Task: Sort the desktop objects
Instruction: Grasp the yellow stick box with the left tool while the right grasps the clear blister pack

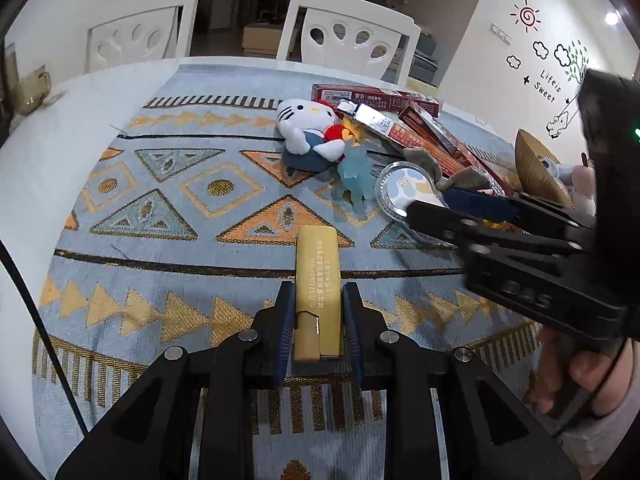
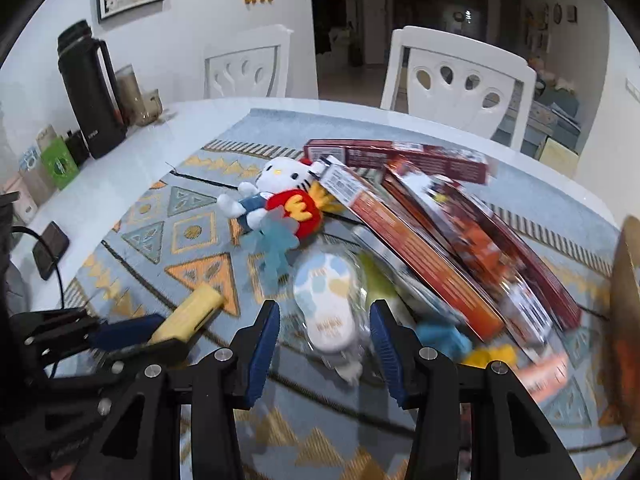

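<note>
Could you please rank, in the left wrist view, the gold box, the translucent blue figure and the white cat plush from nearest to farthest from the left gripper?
1. gold box: clamped between the fingers of the left gripper.
2. translucent blue figure: farther up the cloth, to the right.
3. white cat plush: farthest, behind the figure.

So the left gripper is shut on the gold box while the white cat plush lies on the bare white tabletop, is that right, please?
Not quite: the white cat plush lies on the patterned cloth, not on bare tabletop, as the left wrist view shows. The left gripper is indeed shut on the gold box.
</note>
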`<state>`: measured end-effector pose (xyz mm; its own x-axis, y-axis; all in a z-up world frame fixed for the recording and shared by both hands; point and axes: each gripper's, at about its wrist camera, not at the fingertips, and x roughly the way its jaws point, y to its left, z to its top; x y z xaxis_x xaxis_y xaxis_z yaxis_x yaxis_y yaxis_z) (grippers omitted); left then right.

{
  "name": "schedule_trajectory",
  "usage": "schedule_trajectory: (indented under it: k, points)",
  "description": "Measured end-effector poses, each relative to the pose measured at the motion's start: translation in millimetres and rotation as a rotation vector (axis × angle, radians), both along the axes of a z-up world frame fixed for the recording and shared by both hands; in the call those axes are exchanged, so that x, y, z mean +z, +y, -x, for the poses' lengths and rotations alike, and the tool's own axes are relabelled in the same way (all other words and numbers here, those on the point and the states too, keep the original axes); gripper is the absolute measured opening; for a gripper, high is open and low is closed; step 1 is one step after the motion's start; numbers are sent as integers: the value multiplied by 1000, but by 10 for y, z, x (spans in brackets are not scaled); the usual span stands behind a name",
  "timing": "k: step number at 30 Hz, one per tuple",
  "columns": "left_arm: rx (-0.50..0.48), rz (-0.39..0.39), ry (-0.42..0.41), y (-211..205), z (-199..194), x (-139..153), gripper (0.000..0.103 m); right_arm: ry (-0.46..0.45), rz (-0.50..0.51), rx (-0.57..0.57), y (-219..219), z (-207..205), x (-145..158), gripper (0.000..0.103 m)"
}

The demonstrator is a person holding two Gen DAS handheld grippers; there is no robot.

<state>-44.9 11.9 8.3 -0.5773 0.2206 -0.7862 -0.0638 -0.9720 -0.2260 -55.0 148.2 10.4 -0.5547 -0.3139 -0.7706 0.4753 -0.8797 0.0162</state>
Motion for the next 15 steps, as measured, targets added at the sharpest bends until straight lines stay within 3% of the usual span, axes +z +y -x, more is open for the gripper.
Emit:
schedule_trajectory:
  k: [8,11,15]
  points:
    - [-4,17,-5,30,5,-10,21,139,-288,51,-442,-9,-184,49]
    - [-5,28,-1,31,4,-11,21,144,-263,54,-374,-68,-188,47]
    - [-3,51,6,55,9,-16,21,71,-126,70,-150,-201,-80,47]
